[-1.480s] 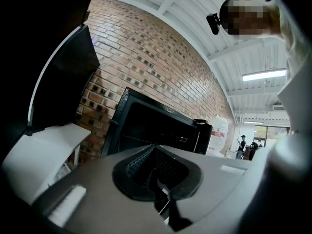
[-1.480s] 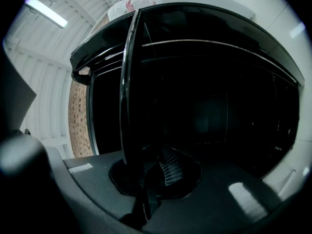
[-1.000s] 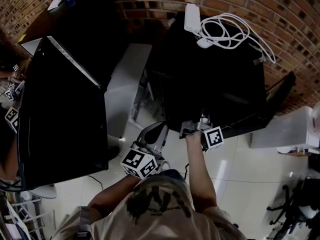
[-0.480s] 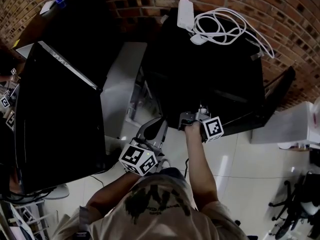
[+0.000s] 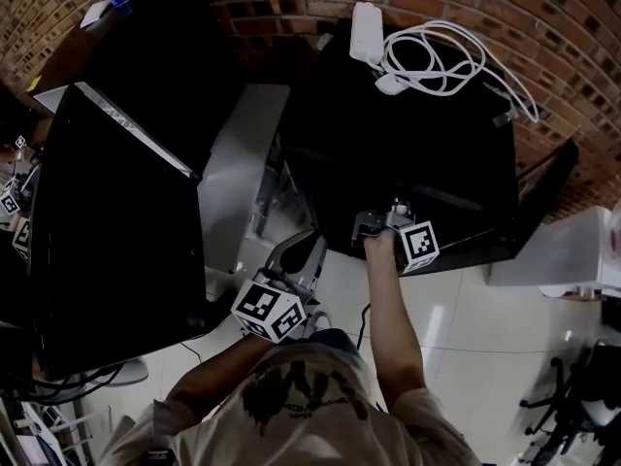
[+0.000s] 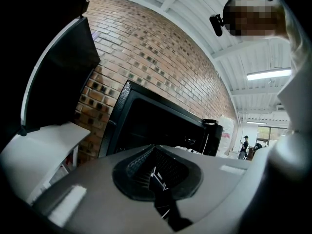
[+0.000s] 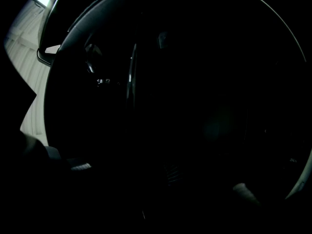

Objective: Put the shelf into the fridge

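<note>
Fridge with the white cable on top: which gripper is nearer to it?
Right. The right gripper reaches the fridge's front edge, jaws opening, nothing discernible between them; the left gripper hangs back, short of it, over the floor.

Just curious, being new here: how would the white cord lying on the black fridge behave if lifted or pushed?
The white cord would probably flop, since it lies in loose loops. Its white block looks the heavier end and would likely dangle. Pushed, it may slide across the smooth-looking fridge top.
</note>
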`<state>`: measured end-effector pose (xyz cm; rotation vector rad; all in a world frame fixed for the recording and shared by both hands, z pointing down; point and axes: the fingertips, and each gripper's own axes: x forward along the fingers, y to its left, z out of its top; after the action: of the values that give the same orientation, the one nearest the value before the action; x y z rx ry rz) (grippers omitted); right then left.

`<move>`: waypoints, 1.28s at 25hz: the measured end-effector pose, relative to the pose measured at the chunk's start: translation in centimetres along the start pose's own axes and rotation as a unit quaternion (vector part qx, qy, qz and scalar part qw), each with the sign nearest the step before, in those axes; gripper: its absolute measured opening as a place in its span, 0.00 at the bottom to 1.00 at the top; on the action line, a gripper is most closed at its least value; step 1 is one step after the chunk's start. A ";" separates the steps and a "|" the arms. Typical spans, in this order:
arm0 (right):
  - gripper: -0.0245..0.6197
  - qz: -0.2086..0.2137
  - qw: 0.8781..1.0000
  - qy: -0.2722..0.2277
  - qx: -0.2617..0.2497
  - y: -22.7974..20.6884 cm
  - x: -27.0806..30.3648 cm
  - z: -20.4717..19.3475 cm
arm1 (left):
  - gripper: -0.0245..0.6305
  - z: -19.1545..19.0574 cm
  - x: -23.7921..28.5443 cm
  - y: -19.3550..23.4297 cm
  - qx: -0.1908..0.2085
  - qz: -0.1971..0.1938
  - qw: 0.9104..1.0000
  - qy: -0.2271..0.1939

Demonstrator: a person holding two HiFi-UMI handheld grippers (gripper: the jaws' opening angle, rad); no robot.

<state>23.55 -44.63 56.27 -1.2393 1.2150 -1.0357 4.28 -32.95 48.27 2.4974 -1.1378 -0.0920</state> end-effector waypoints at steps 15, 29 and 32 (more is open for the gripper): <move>0.12 0.019 1.000 0.004 0.010 0.2 1.6 0.4 | 0.00 0.0 -0.1 0.3 0.004 0.001 1.000 0.003; 0.22 0.024 0.999 0.029 0.013 -0.4 -1.8 -0.7 | 0.00 -0.2 -1.3 -0.5 0.005 -0.007 1.000 0.001; 0.22 0.025 0.999 0.032 0.005 0.1 -3.3 -0.8 | 0.00 -0.2 -1.9 -1.1 0.004 -0.010 1.000 -0.001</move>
<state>22.42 -41.48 56.53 -1.1684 1.2823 -1.0506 3.87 -30.83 47.88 2.5171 -1.1155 -0.0962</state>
